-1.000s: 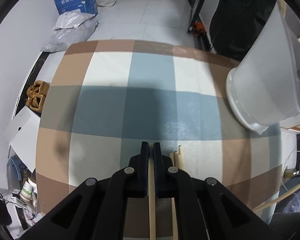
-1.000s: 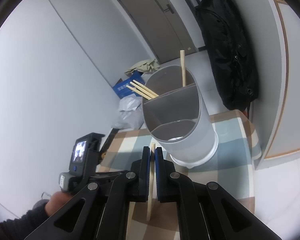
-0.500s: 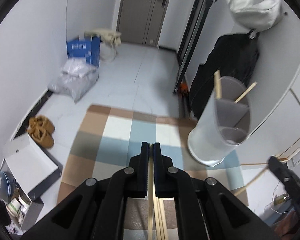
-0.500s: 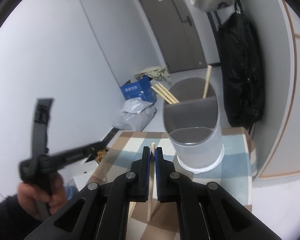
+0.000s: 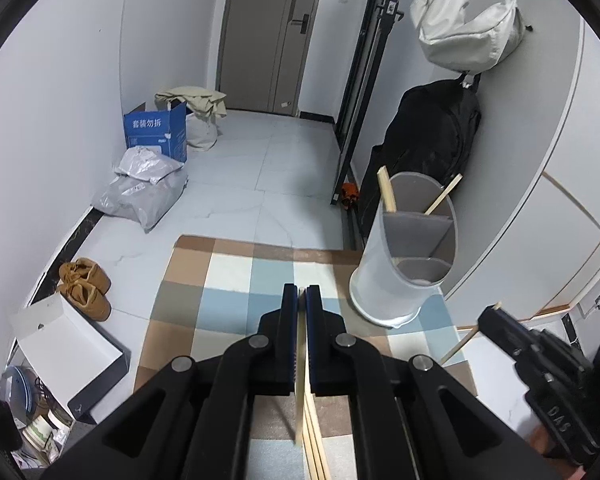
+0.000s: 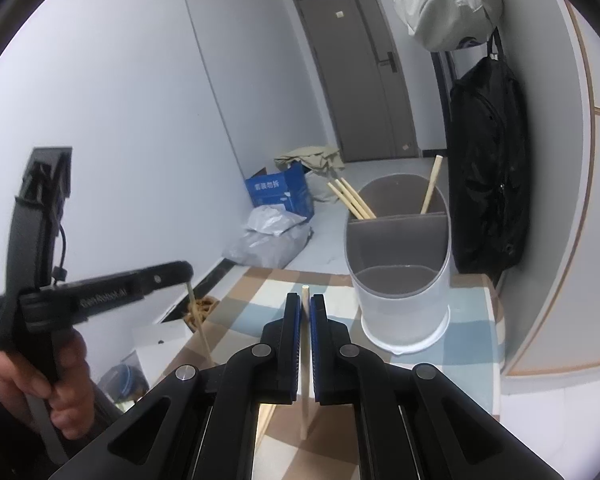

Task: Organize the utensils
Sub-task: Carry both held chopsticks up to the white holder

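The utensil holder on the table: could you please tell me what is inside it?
The utensil holder has chopsticks leaning in its back compartment. The two front compartments show nothing sticking out, though their bottoms are hidden by the walls.

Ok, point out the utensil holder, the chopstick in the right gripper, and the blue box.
utensil holder (image 6: 400, 312), right wrist view, on its pale outer wall.
chopstick (image 6: 305, 296), right wrist view, on its tip above the fingers.
blue box (image 5: 156, 136), left wrist view, on its printed front.
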`<state>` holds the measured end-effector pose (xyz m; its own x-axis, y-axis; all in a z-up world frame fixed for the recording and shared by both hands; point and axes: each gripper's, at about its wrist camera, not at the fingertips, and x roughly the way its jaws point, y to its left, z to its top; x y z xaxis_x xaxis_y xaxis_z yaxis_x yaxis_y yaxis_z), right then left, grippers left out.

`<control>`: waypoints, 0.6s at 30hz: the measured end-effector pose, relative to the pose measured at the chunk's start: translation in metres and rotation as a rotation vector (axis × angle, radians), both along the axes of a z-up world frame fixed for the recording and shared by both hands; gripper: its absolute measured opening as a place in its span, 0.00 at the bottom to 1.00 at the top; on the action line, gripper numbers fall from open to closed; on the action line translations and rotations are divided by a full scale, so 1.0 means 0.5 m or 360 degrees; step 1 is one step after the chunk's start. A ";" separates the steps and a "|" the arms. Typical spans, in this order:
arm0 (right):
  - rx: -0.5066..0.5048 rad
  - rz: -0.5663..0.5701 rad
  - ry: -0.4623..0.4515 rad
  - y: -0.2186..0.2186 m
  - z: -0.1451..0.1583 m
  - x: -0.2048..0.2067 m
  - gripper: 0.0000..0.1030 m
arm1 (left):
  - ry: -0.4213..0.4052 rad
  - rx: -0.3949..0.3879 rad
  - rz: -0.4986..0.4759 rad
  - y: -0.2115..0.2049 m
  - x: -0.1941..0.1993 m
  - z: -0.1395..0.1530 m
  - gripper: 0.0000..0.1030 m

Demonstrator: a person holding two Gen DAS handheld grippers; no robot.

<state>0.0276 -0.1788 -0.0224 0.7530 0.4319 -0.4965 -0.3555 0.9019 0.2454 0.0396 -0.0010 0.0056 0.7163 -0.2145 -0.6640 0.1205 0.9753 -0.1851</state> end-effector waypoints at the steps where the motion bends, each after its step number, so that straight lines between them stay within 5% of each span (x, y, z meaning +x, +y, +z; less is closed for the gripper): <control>1: 0.0003 -0.0004 -0.0003 -0.001 0.002 -0.001 0.04 | -0.0003 0.0000 -0.0010 -0.003 -0.001 0.005 0.00; 18: 0.0002 -0.0073 -0.0128 -0.073 0.160 0.068 0.04 | -0.0044 -0.0053 -0.0133 -0.065 0.071 0.134 0.00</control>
<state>0.0619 -0.2153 0.0576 0.8096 0.3963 -0.4330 -0.3322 0.9175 0.2187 0.0751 -0.0336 0.0729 0.7128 -0.2958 -0.6359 0.2066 0.9550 -0.2127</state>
